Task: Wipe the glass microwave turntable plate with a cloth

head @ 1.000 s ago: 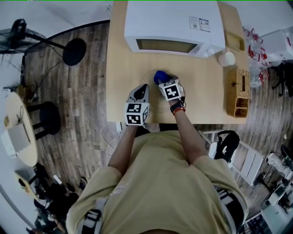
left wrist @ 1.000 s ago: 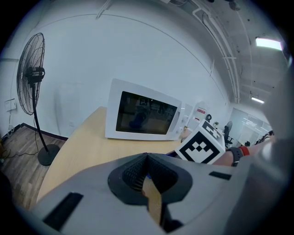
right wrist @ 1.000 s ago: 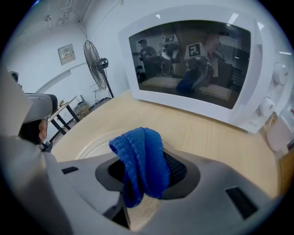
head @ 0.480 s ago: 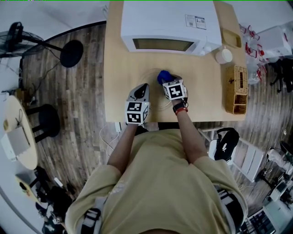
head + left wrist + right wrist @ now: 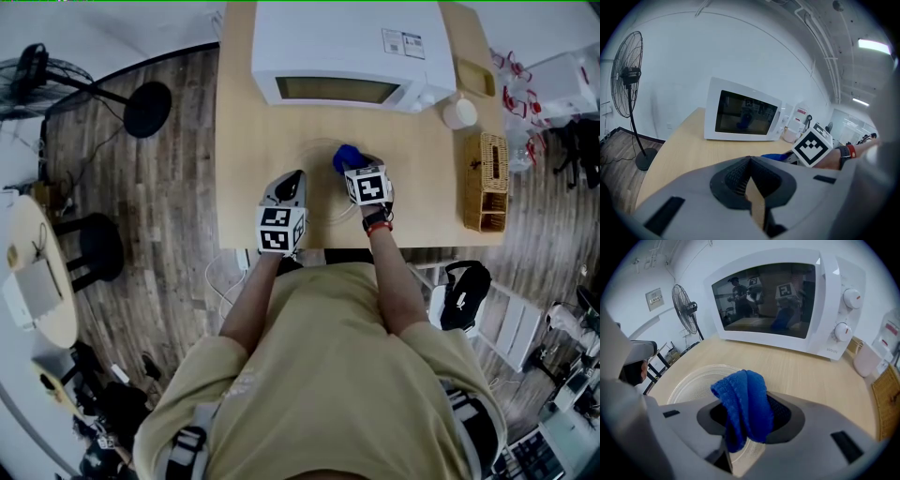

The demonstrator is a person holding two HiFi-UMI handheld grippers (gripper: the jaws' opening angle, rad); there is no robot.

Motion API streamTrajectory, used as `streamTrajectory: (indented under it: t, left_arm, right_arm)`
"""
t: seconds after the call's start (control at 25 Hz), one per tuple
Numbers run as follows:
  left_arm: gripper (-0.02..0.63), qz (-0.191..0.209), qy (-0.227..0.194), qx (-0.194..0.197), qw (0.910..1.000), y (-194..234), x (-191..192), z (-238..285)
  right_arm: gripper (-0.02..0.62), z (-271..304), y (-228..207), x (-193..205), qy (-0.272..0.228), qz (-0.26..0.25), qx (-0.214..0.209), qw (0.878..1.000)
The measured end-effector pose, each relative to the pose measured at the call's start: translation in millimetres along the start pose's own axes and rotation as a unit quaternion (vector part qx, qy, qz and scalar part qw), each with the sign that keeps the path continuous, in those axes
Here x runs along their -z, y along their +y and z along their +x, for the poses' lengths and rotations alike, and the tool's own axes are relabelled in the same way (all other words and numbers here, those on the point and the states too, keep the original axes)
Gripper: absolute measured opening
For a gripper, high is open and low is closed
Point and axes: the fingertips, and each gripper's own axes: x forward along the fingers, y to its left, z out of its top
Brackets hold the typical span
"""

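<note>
The clear glass turntable plate (image 5: 317, 161) lies flat on the wooden table (image 5: 244, 141), in front of the white microwave (image 5: 347, 47). My right gripper (image 5: 352, 169) is shut on a folded blue cloth (image 5: 347, 157) and holds it at the plate's right side. In the right gripper view the blue cloth (image 5: 745, 401) bulges out between the jaws, with the plate (image 5: 698, 380) below and to the left. My left gripper (image 5: 292, 181) rests at the plate's left edge with its jaws shut (image 5: 750, 161). I cannot tell whether it touches the rim.
A white cup (image 5: 459, 113) and a wicker basket (image 5: 486, 183) stand on the table's right part. The microwave door (image 5: 768, 298) is shut. A floor fan (image 5: 626, 70) stands off the table's left side, and a stool (image 5: 98, 244) stands on the wooden floor.
My right gripper has slid to the right across the plate with the blue cloth in it. The left gripper has stayed in place.
</note>
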Motion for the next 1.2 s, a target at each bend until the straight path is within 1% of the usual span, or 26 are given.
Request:
streamTrajectory:
  t: [0.12,0.24,0.32,0.4,0.48,0.6,0.8,1.0,1.2]
  left_arm:
    - [0.018,-0.002,-0.002,-0.002,1.0,3,1,-3]
    - [0.018,-0.004,-0.005,-0.007,1.0,9,0,-7]
    - [0.018,-0.006,-0.007,-0.01,0.9999,13,1,-12]
    - [0.018,-0.009,-0.007,-0.016,0.9998,19,4,-18]
    - [0.018,-0.014,-0.007,-0.023,0.9996,27,7,-23]
    - [0.018,-0.022,-0.005,-0.034,0.9992,37,12,-31]
    - [0.018,-0.031,-0.006,-0.05,0.9982,53,16,-46]
    - [0.018,-0.041,-0.004,-0.067,0.9969,67,24,-57]
    - [0.018,-0.046,0.001,-0.076,0.996,75,32,-65]
  right_arm:
    - [0.181,1,0,0,0.001,0.0,0.003,1.0]
    - [0.181,1,-1,-1,-0.002,0.013,0.004,1.0]
    - [0.181,-2,2,-4,-0.013,0.025,-0.002,1.0]
    - [0.181,-3,11,-7,-0.021,0.033,-0.018,0.999]
    - [0.179,-2,27,-9,-0.025,0.03,-0.035,0.999]
    - [0.181,2,62,-17,-0.032,0.017,-0.064,0.997]
    - [0.181,14,112,-22,-0.022,-0.01,-0.1,0.995]
    - [0.181,22,144,-29,-0.019,-0.031,-0.124,0.992]
    - [0.181,32,162,-30,-0.009,-0.043,-0.136,0.99]
